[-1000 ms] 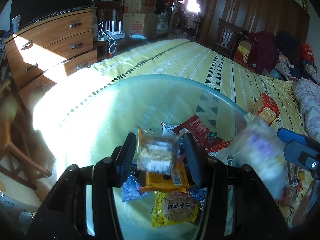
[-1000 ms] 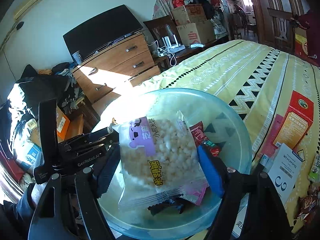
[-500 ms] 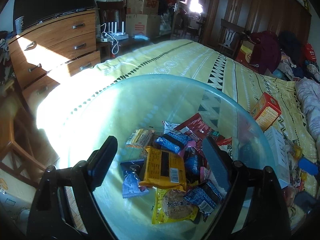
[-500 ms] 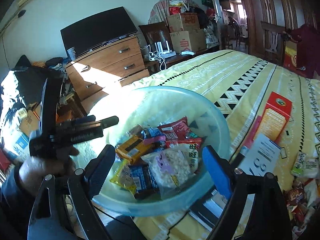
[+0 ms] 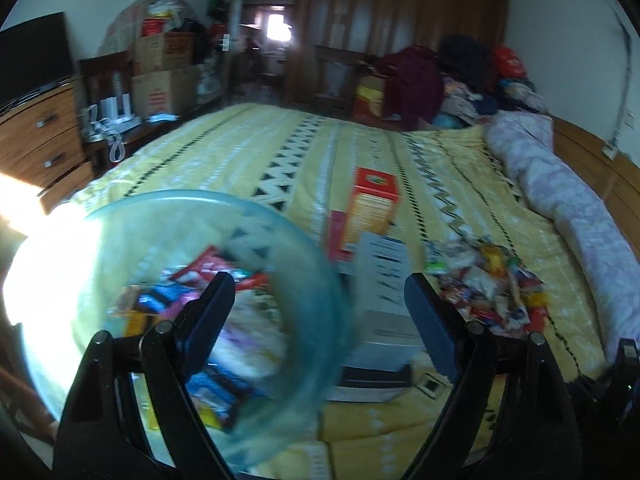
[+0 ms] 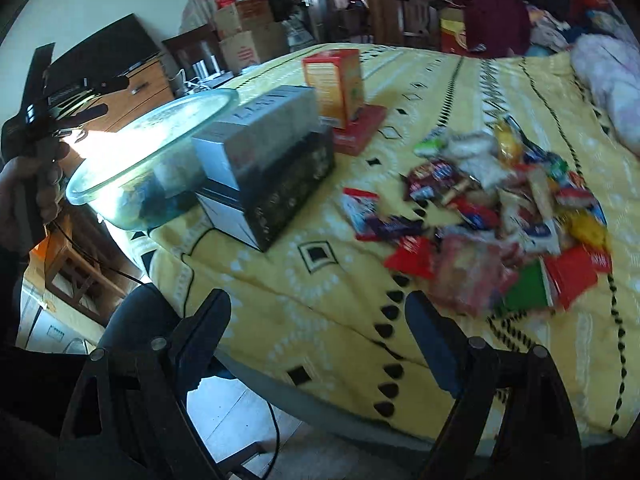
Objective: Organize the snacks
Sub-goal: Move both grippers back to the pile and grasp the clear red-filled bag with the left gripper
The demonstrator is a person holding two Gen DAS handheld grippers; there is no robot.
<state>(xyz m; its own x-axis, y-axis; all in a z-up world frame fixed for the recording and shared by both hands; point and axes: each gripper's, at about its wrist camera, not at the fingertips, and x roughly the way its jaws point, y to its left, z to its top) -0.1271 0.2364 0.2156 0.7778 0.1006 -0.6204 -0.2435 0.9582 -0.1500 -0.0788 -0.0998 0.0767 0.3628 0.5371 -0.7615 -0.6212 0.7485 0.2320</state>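
A clear glass bowl [image 5: 304, 256] holding several wrapped snacks sits at the bed's left corner; it also shows in the right wrist view [image 6: 132, 152]. A heap of loose snack packets [image 6: 508, 204] lies on the yellow bedspread, also in the left wrist view [image 5: 492, 288]. My left gripper [image 5: 316, 312] is open and empty over the bowl's right rim. My right gripper [image 6: 318, 328] is open and empty above the bed's front edge, left of the heap. The left gripper seen from the right wrist view [image 6: 52, 104] hangs beyond the bowl.
A grey and black box [image 6: 272, 160] stands between bowl and heap. An orange carton [image 6: 336, 80] stands on a red packet [image 6: 360, 128] behind it. A rolled purple quilt [image 5: 568, 192] lies along the right. A dresser [image 5: 36, 140] stands at left.
Both grippers dropped their packets into the bowl and opened. Both views have since swung right, toward the heap of loose snacks; the right gripper has pulled back off the bowl.
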